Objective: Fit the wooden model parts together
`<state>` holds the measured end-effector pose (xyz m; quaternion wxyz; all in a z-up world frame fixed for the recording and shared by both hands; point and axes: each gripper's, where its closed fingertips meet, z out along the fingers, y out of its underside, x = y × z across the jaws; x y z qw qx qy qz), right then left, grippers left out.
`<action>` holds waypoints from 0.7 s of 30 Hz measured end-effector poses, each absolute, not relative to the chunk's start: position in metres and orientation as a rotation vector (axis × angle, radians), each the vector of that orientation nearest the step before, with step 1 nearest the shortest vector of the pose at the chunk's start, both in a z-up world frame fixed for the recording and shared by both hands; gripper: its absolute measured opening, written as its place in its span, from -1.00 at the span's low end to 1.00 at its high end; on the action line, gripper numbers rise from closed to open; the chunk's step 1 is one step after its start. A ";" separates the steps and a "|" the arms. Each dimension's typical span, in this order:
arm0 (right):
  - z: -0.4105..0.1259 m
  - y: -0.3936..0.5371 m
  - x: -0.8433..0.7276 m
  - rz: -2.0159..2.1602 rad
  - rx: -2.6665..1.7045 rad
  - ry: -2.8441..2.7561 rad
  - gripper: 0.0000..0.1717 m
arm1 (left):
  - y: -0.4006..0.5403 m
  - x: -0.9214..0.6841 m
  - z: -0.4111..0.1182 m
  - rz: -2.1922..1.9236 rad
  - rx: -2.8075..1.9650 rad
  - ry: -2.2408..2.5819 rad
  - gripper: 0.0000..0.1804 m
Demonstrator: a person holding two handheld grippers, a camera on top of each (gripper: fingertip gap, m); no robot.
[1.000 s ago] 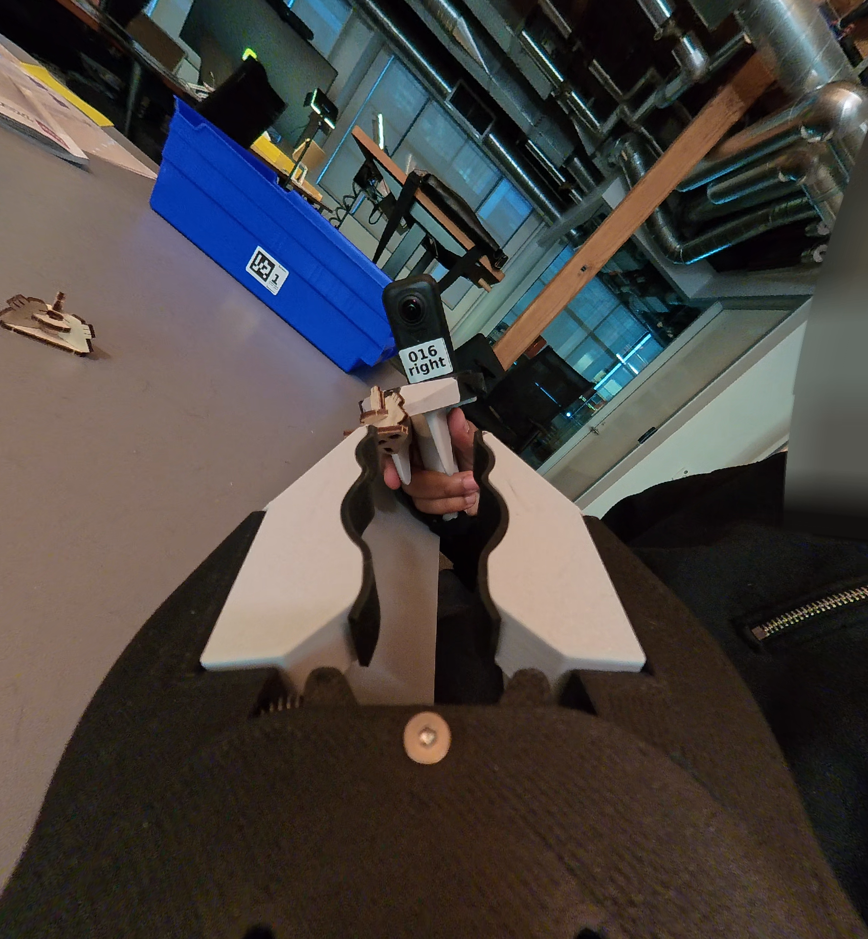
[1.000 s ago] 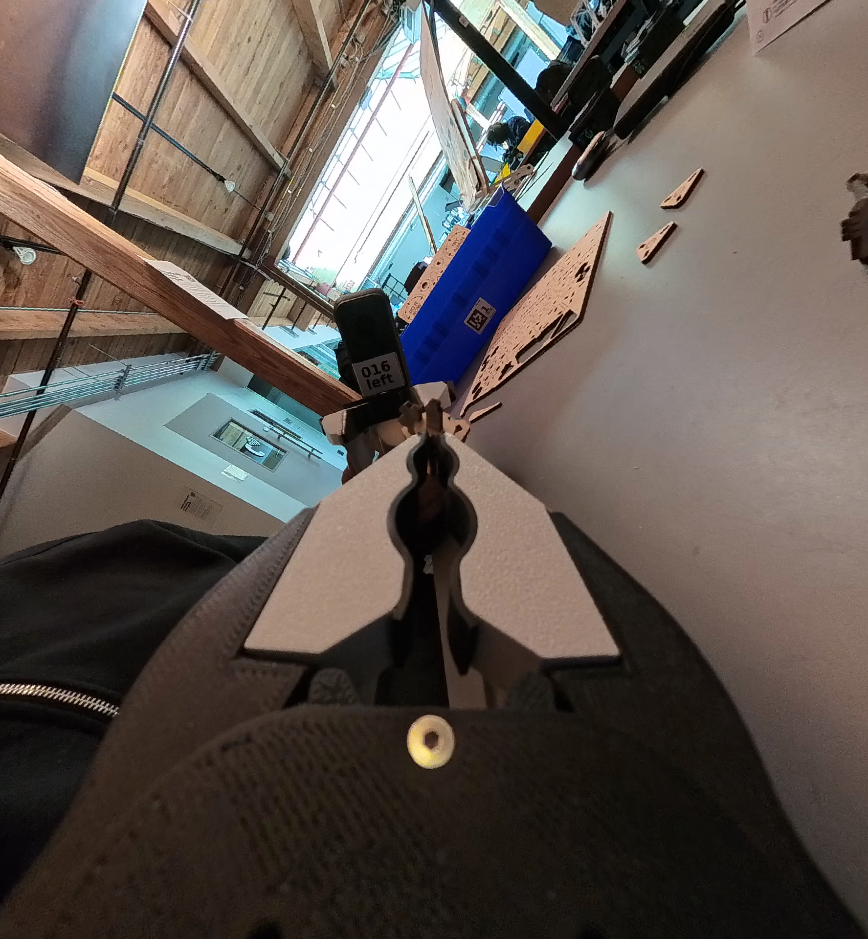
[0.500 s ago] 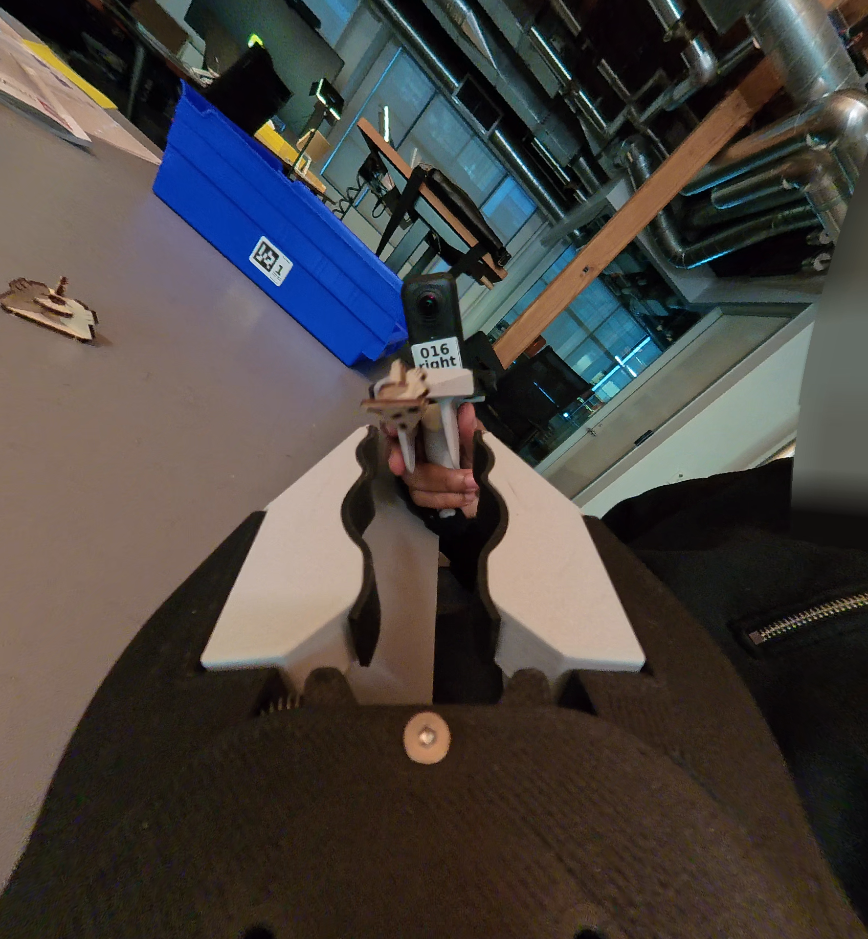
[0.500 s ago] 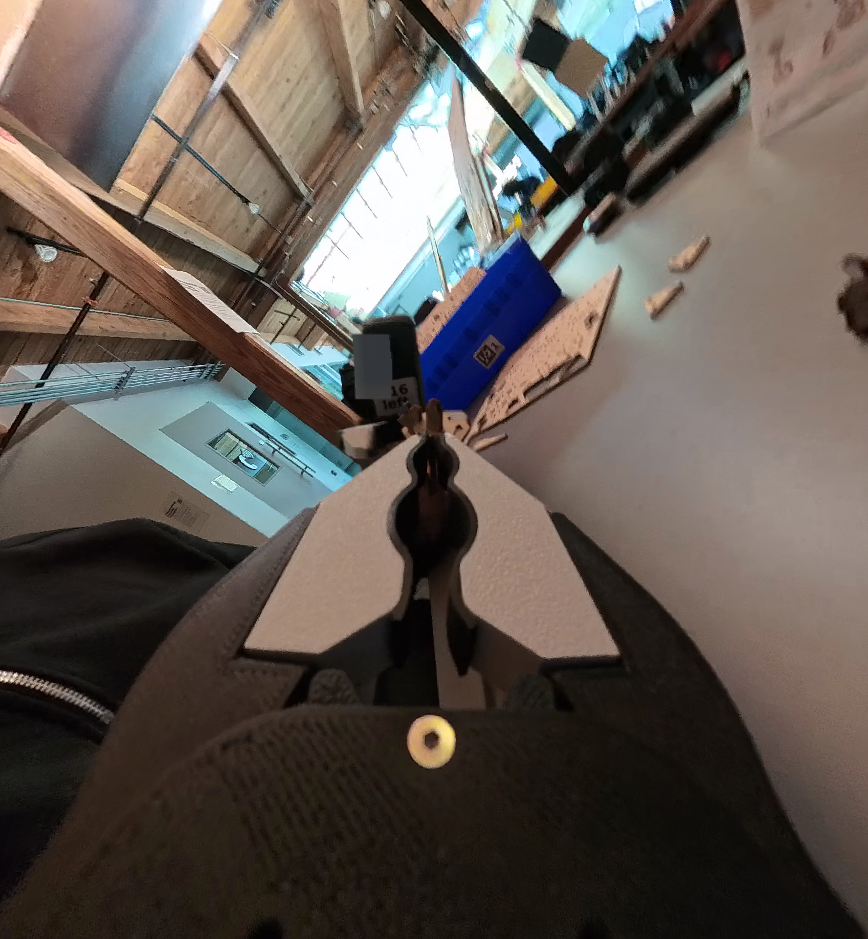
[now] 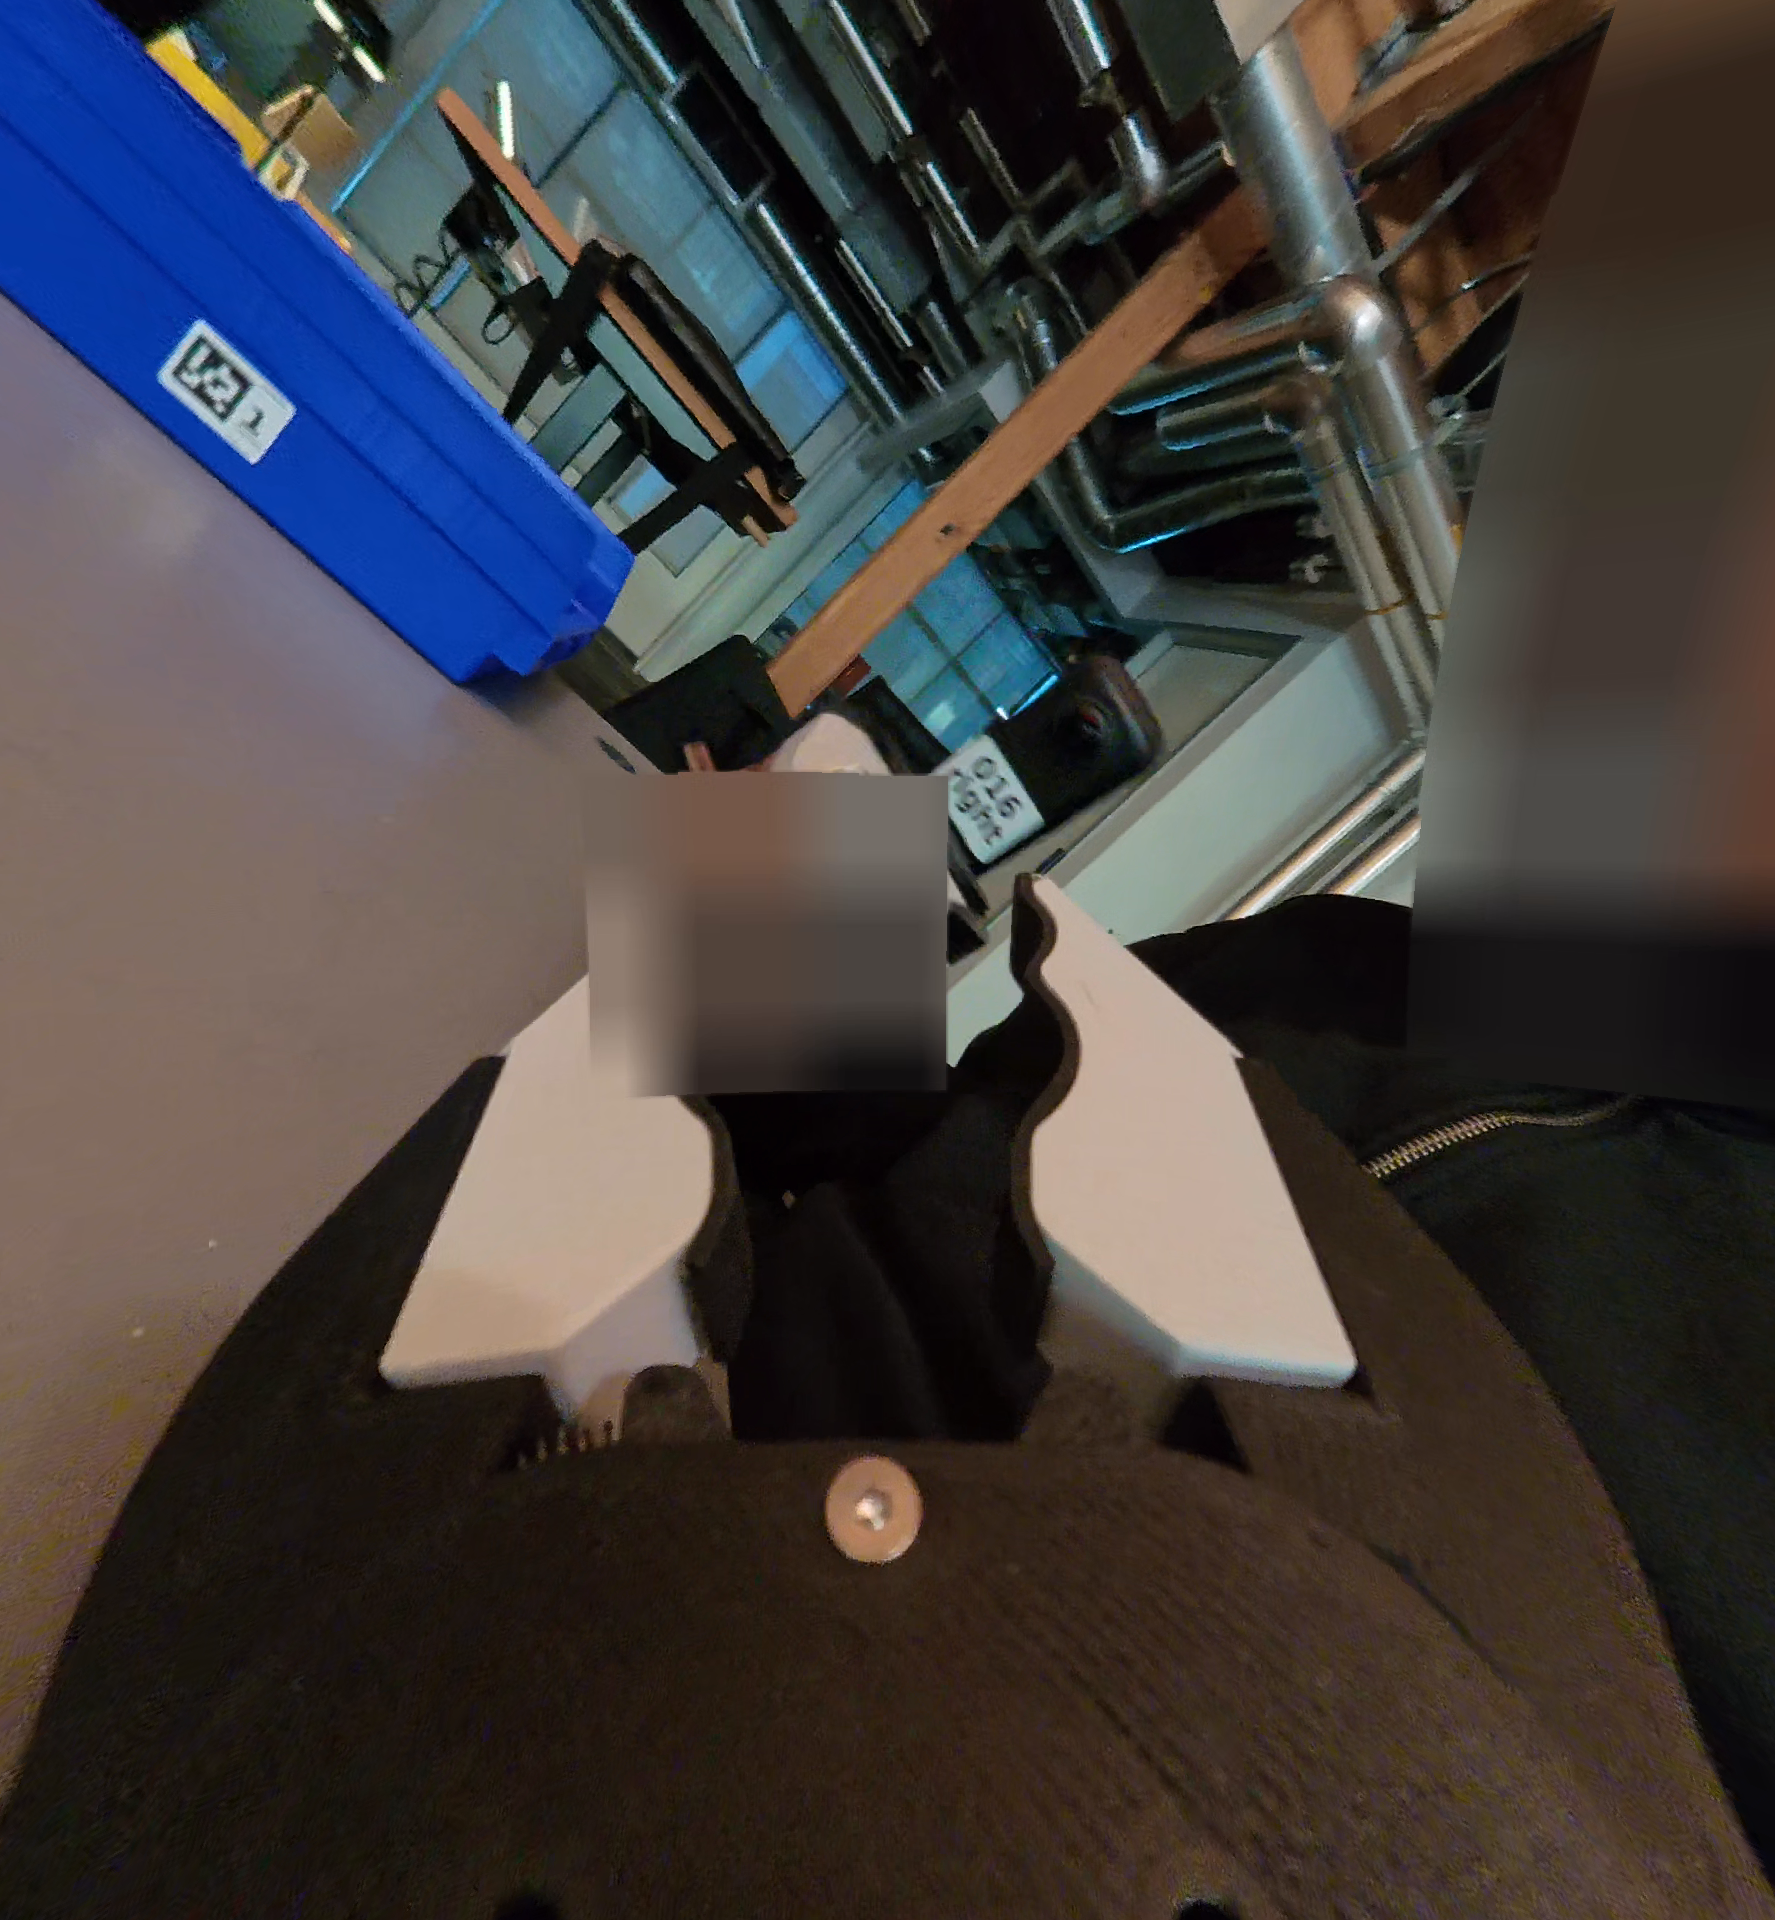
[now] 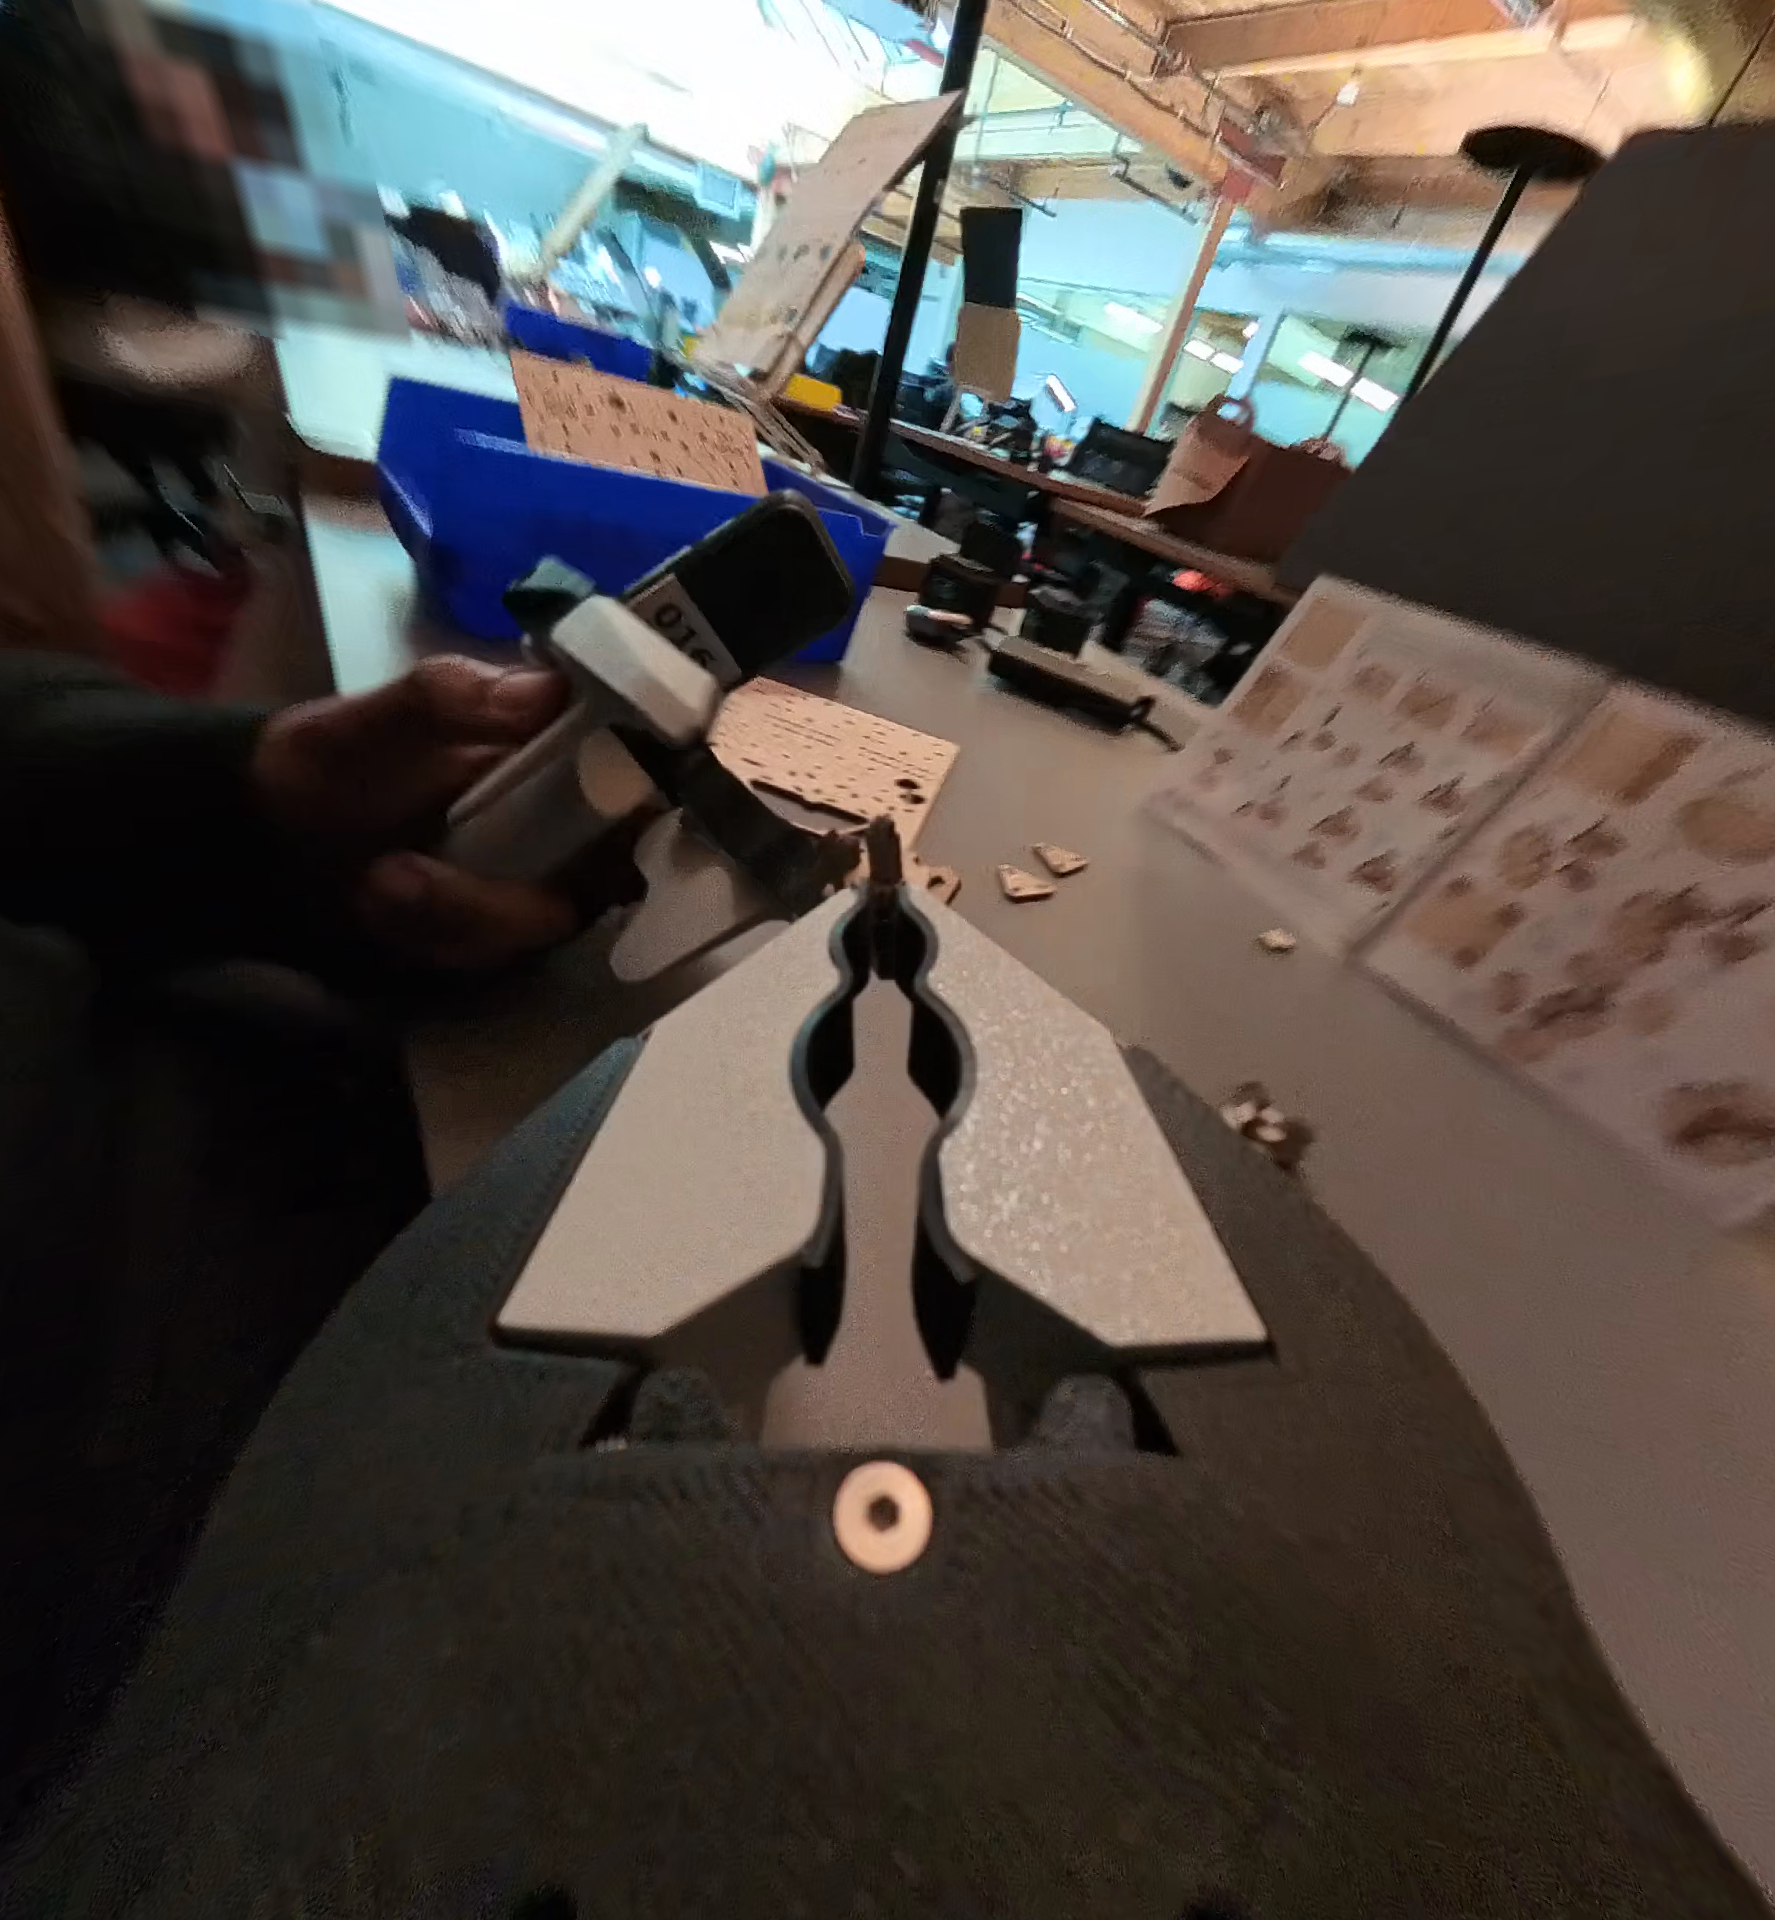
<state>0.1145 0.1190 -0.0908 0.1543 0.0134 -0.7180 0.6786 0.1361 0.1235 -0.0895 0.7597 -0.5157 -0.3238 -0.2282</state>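
Pinching a thin wooden piece [image 6: 881,873] by its edge, your right gripper [image 6: 878,914] sat shut, nearer you than the blue bin [image 6: 550,520]. Your left gripper [image 5: 821,935] stood spread just beside it; a bump could have twisted the piece loose.

a bin [image 6: 592,520] stands at the back left of the desk [image 6: 1278,997] with a cut-out board [image 6: 634,426] upright in it. another cut-out board [image 6: 841,748] lies flat before the bin. small wooden bits [image 6: 1039,871] lie right of that board, and printed sheets [image 6: 1548,852] lie along the right side.
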 end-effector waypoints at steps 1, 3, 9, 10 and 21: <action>-0.090 0.118 0.118 1.885 0.098 -2.014 -1.00 | 0.123 0.135 -0.090 -0.498 -1.123 -0.715 -0.48; -0.089 0.116 0.126 1.835 0.177 -1.957 -1.00 | 0.121 0.133 -0.090 -0.495 -1.110 -0.728 -0.53; -0.091 0.115 0.134 1.718 0.308 -1.883 -0.99 | 0.118 0.132 -0.090 -0.511 -1.090 -0.739 -0.73; -0.091 0.115 0.134 1.711 0.317 -1.872 -0.99 | 0.118 0.132 -0.090 -0.509 -1.092 -0.735 -0.73; -0.067 0.123 0.135 2.250 -0.010 -2.018 -0.35 | 0.107 0.142 -0.069 -0.457 -1.014 -0.600 -0.75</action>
